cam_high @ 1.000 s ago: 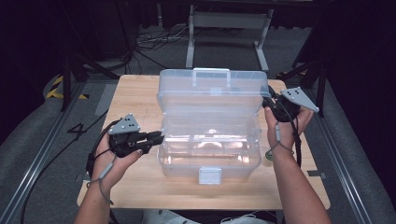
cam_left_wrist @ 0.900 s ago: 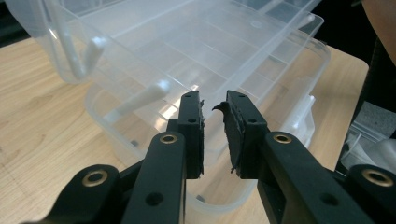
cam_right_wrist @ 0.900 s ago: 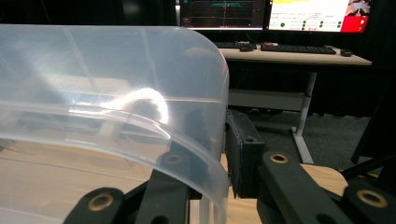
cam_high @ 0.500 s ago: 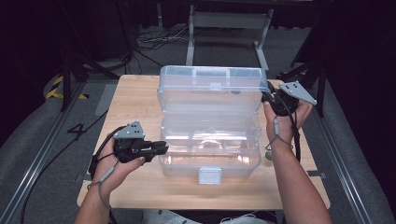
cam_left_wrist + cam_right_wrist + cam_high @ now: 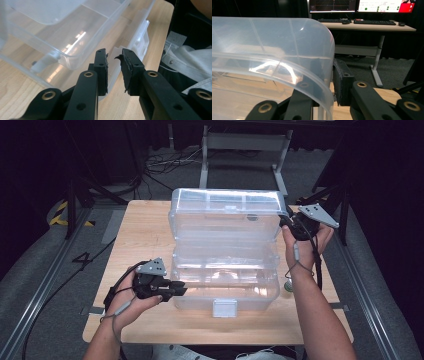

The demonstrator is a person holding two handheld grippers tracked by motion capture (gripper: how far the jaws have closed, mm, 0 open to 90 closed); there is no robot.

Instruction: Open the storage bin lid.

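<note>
Clear plastic organizer box [image 5: 225, 270] sits mid table [image 5: 140, 220], lid [image 5: 225, 212] up at far side. Looks light, thin-walled, slick, flexy; best held at rims/corners. Right hand-held gripper [image 5: 290, 222] pinches lid's right edge. Left hand-held gripper [image 5: 180, 289], jaws just opening, empty, by base's near-left corner.
</note>
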